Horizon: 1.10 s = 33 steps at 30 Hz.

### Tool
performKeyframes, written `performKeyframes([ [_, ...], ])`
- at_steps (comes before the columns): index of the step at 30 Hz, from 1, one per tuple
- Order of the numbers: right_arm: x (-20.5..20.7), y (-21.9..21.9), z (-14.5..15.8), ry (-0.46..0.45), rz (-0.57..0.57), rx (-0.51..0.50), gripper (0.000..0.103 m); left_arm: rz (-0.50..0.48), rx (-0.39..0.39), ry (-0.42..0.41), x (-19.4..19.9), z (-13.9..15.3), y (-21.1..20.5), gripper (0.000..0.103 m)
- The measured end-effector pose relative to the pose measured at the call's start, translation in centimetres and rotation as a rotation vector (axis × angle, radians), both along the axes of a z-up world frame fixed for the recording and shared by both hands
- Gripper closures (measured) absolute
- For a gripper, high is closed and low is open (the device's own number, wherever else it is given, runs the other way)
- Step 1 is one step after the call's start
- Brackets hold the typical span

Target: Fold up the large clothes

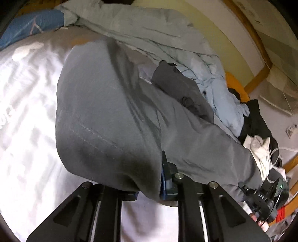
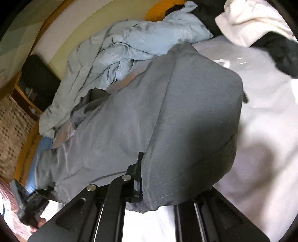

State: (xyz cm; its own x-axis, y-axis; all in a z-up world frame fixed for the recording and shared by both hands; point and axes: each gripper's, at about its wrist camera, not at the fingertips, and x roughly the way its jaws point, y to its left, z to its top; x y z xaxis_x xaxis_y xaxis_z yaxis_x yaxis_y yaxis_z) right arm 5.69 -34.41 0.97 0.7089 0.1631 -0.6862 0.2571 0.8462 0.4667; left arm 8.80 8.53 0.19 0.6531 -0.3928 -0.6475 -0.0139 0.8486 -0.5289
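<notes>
A large grey garment (image 1: 104, 111) hangs stretched between my two grippers above a white bed sheet (image 1: 24, 115). My left gripper (image 1: 158, 178) is shut on one edge of it; the cloth drapes over its left finger and hides it. In the right wrist view the same grey garment (image 2: 167, 115) drapes over my right gripper (image 2: 149, 182), which is shut on its near edge. The right gripper also shows at the lower right of the left wrist view (image 1: 264, 197), and the left gripper at the lower left of the right wrist view (image 2: 35, 203).
A crumpled light blue cover (image 1: 149, 31) (image 2: 134, 48) lies behind the garment. Black clothes (image 1: 255, 121) and a white cloth (image 2: 249, 20) sit on the bed. A blue pillow (image 1: 31, 26), an orange item (image 2: 163, 7) and the wooden bed frame (image 1: 260, 74) border it.
</notes>
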Motion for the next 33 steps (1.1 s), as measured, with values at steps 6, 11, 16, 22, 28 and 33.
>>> performKeyframes([
  [6,-5.9,-0.1,1.1,0.004,0.000,-0.054,0.094,0.015,0.042,-0.027,-7.5,0.0,-1.1,0.086],
  [11,-10.1,0.0,0.0,0.008,0.042,-0.116,0.091,-0.022,0.173,-0.058,-10.8,-0.9,-2.2,0.080],
  [16,-10.3,0.7,-0.3,0.024,0.030,-0.220,0.085,-0.017,0.271,0.004,-10.2,-1.2,-2.9,0.066],
  [22,-11.0,2.0,-0.5,0.055,0.032,-0.322,0.073,0.019,0.332,0.057,-12.7,-2.3,-2.9,0.039],
  [28,-12.7,4.2,-1.2,0.043,0.038,-0.323,0.057,-0.036,0.356,0.018,-15.8,-2.3,-5.0,0.039],
  [33,-14.9,7.5,-0.2,-0.044,0.058,-0.475,0.052,-0.087,0.461,-0.105,-18.2,-0.9,-8.7,0.039],
])
